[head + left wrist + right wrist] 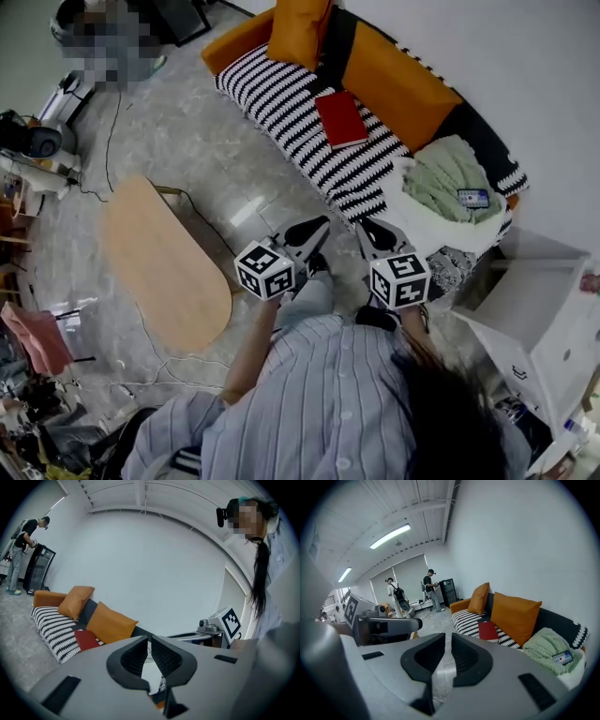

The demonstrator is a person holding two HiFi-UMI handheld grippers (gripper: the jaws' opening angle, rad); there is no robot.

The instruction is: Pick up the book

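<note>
Book (340, 118) flat on striped sofa seat (279, 101)

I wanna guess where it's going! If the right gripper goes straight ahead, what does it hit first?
The right gripper would probably meet the striped sofa seat at its front edge first, past some bare floor. The red book lies farther back. Depth is unclear.

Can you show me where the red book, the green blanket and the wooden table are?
Flat red rectangular book (340, 119): head view, middle of its cover.
Crumpled pale green blanket (442, 178): head view, middle of its folds.
Oval light wooden table (164, 267): head view, bare middle of its top.
</note>
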